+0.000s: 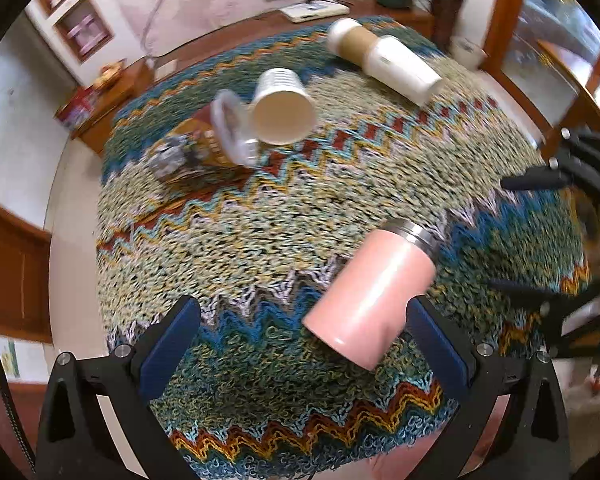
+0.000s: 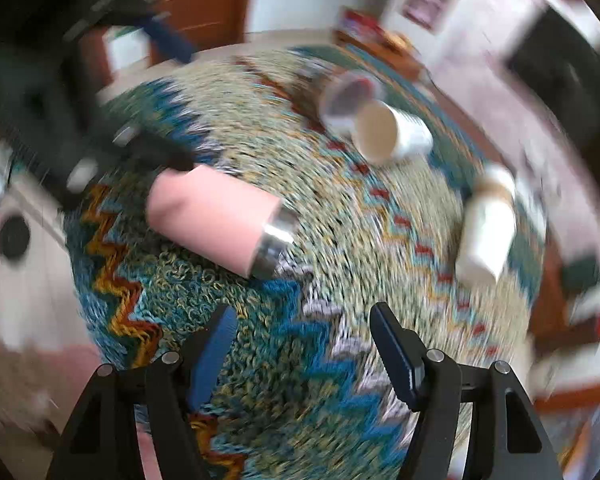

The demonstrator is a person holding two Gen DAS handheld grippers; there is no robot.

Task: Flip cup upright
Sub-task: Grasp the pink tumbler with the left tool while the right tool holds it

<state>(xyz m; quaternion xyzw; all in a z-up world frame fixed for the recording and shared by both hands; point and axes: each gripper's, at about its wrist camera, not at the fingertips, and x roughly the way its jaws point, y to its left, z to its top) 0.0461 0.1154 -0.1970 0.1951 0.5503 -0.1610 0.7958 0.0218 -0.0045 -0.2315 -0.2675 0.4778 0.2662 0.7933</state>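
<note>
A pink cup (image 1: 370, 292) with a steel rim lies on its side on the woven cloth (image 1: 260, 232), its base toward me. My left gripper (image 1: 304, 344) is open, the cup's base just inside its right finger (image 1: 440, 348). In the right wrist view the pink cup (image 2: 216, 220) lies left of centre, beyond my open, empty right gripper (image 2: 304, 356). The right gripper also shows open at the left wrist view's right edge (image 1: 540, 232). The left gripper (image 2: 100, 92) reaches in by the cup's base.
A white paper cup (image 1: 282, 106) lies on its side mid-table, next to a clear lidded cup (image 1: 204, 148). A long white and brown tumbler (image 1: 384, 58) lies at the far right. Wooden furniture and walls ring the round table.
</note>
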